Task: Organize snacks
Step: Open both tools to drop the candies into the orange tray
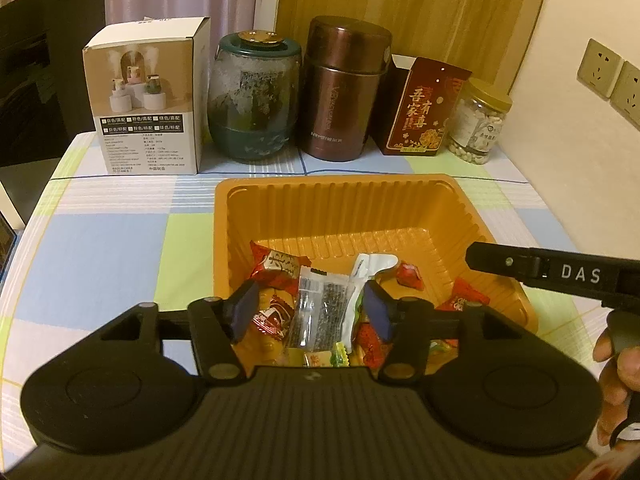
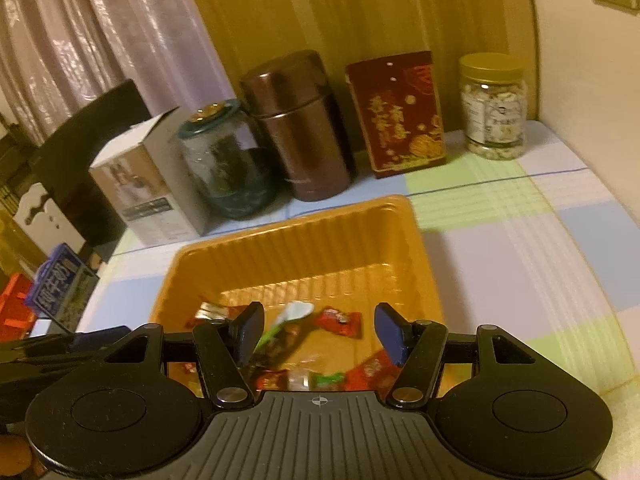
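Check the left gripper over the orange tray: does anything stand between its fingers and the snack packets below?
Nothing visible does. The left gripper hangs open directly above the snack packets in the orange tray. The right gripper reaches in from the side, clear of that path.

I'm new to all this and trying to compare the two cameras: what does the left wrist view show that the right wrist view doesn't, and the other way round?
Only the left wrist view shows two wall sockets and the person's hand at its right edge. Only the right wrist view shows a blue carton and something red beyond the table's left edge. Both show the orange tray of wrapped snacks, the white box, glass jar, brown canister, red box and nut jar.
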Motion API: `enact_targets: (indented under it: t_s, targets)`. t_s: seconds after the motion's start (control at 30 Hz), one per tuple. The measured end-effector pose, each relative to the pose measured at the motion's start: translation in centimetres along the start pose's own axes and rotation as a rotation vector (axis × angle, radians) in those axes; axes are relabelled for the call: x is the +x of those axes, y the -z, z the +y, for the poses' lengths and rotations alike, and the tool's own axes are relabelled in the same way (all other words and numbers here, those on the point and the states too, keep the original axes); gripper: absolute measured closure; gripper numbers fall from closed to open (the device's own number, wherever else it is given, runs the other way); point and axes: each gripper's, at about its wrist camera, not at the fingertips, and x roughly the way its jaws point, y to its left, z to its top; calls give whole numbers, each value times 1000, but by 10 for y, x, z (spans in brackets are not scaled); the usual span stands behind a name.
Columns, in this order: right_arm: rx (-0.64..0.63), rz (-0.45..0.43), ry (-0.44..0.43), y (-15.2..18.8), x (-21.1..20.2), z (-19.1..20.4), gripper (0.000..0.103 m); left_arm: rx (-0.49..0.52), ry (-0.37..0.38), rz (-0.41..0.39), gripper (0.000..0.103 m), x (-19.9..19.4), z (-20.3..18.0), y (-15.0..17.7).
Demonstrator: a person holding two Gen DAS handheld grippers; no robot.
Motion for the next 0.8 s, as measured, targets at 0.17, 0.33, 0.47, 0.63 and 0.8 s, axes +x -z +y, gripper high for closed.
enact_targets:
  t_s: [0.17, 0.33, 0.47, 0.63, 0.8]
  targets:
    - [-9, 11, 23, 1, -3, -1, 42, 17, -23, -21, 23, -2, -4, 1]
    - [-19, 12, 38, 0, -8, 2, 42, 35, -52, -34, 14, -8, -5, 2]
    - [-26, 14, 41, -1, -15, 4, 41, 50, -85, -26, 6, -12, -5, 2]
    - [-43, 15, 45, -1, -23, 7, 33, 56, -92, -27, 1, -20, -3, 4]
    - [-61, 19, 58, 1, -32, 10, 26, 43, -85, -36, 0, -31, -1, 7]
